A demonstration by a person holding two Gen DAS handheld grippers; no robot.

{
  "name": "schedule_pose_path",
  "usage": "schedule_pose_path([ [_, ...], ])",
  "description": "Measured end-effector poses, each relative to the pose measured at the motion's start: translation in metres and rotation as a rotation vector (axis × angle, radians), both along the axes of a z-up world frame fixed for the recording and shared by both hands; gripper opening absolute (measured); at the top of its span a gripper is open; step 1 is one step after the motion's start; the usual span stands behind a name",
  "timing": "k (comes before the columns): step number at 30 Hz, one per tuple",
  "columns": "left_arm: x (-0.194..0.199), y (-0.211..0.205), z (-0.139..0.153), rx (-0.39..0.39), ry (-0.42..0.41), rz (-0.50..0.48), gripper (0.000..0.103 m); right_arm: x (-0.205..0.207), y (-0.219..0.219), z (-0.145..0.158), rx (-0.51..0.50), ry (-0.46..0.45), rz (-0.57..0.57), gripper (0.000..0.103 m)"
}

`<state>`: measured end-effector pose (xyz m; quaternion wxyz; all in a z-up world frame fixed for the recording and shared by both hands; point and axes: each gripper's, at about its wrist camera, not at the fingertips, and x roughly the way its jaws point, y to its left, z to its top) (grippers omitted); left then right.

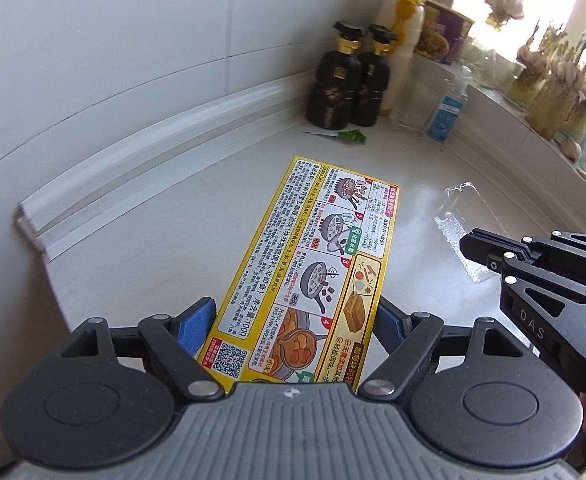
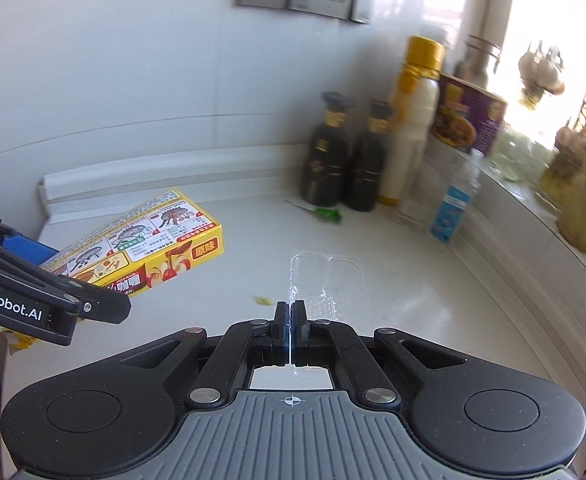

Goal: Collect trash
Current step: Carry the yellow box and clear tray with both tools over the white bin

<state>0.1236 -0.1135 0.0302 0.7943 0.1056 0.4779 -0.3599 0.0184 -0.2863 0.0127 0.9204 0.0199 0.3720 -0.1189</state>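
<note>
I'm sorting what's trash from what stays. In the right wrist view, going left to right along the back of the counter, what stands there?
Yellow curry box held in the left gripper → green scrap → two black bottles → tall white bottle → small clear bottle.

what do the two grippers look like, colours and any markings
Both are matte black linkage frames with silver rivets, round black side discs and a ribbed grey body bearing a small crosshair mark. The left gripper has blue textured pads, and white lettering ending "enRobot.AI" shows on its side in the right wrist view. The right gripper carries "DAS" lettering and a small white label. No cables or sleeves show.
</note>
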Motion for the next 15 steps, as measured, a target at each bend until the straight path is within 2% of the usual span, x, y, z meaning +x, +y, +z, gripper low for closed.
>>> schedule_pose_path([
  [15, 0.005, 0.08, -0.002, -0.005, 0.019, 0.155, 0.079, 0.016, 0.079, 0.008, -0.019, 0.002, 0.163, 0.0],
])
